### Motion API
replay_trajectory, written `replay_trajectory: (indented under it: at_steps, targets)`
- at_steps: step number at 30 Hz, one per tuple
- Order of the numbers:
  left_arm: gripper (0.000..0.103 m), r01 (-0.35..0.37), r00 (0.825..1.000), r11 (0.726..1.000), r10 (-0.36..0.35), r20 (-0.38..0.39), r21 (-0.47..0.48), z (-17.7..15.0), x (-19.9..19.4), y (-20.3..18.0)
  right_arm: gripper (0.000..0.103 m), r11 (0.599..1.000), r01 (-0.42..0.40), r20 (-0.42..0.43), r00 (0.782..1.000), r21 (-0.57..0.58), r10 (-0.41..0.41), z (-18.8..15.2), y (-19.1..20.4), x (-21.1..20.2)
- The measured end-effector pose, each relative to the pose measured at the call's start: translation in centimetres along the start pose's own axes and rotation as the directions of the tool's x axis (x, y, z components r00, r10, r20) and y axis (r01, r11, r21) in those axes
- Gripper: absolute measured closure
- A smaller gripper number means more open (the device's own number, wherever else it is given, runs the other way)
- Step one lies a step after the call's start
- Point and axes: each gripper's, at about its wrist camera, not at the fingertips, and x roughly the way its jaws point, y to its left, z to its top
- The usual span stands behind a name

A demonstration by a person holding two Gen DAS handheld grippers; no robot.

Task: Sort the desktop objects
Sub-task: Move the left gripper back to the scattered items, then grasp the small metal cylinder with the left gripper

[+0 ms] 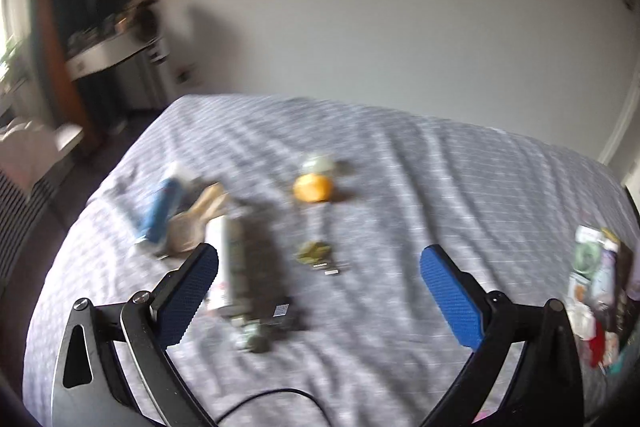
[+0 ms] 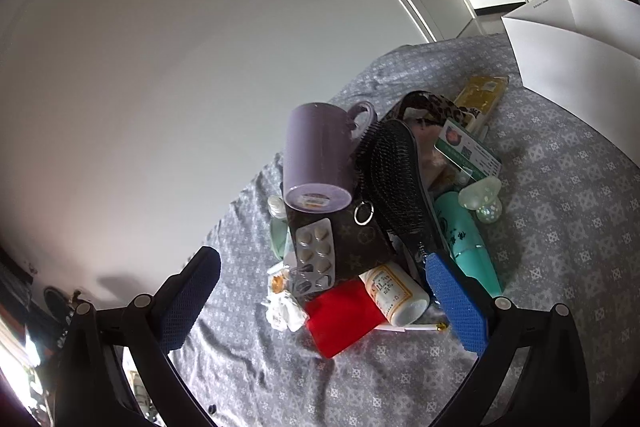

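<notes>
Plainly, the risk sits in the heap under the right hand-held gripper [image 2: 322, 281]. Its blue pads are spread wide and hold nothing, hovering low over a stack on the patterned grey bedspread [image 2: 560, 227]. A lilac mug [image 2: 318, 157] lies on its side on top of a brown monogram pouch [image 2: 360, 243], with a blister pack of pills [image 2: 316, 253] leaning on the pouch's front and a black hairbrush [image 2: 394, 179] propped against the mug. Below them are a red box [image 2: 340, 319], a white pill bottle [image 2: 394, 293], a teal tube [image 2: 464, 239] and crumpled wrappers [image 2: 282, 309].

Pull anything from the bottom — the red box or the bottle — and the pouch will likely tip, sending the mug rolling toward the bed's edge. The soft, creased cloth gives no firm footing, so a nudge from either pad could start the slide. The right pad already overlaps the hairbrush handle in view; whether they touch I cannot tell.

The left hand-held gripper [image 1: 316, 289] is also wide open and empty, over a looser scatter: an orange [image 1: 312, 187], a blue tube [image 1: 160, 211] and a dark box [image 1: 256, 267]. That view is blurred — closing on something there before it steadies risks a miss, and the orange would roll.
</notes>
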Motion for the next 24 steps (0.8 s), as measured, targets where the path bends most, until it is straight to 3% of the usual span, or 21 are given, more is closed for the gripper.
replay_trajectory:
  at_steps: [5,10,15,19,22,24]
  targets:
    - [0.001,-0.118,0.988,0.990,0.109,-0.109,-0.074,-3.2,3.3,7.8,0.000,0.999,0.035,-0.014,0.999,-0.040,-0.036,-0.3,0.6,0.4]
    - [0.001,-0.107,0.978,0.983,0.077,-0.194,-0.146,-5.8,5.8,10.4,0.000,0.997,0.057,-0.034,0.998,-0.049,-0.058,-0.4,0.7,1.2]
    - [0.001,-0.062,0.970,0.990,0.029,-0.241,-0.128,-5.9,7.9,8.7,0.000,0.995,0.070,-0.047,0.996,-0.071,-0.073,-0.6,1.1,1.7]
    - [0.001,-0.020,0.942,0.999,0.010,-0.337,-0.026,-6.4,11.1,5.7,0.000,0.993,0.079,-0.056,0.995,-0.086,-0.084,-0.7,1.4,2.0]
    - [0.007,-0.004,0.945,0.999,0.014,-0.327,0.032,-7.0,12.6,4.0,0.000,0.992,0.083,-0.070,0.994,-0.095,-0.089,-0.8,1.5,2.4]
    - [0.007,-0.045,0.947,0.998,0.054,-0.315,0.038,-7.1,13.4,3.9,0.000,0.991,0.087,-0.079,0.992,-0.104,-0.096,-0.9,1.7,2.7]
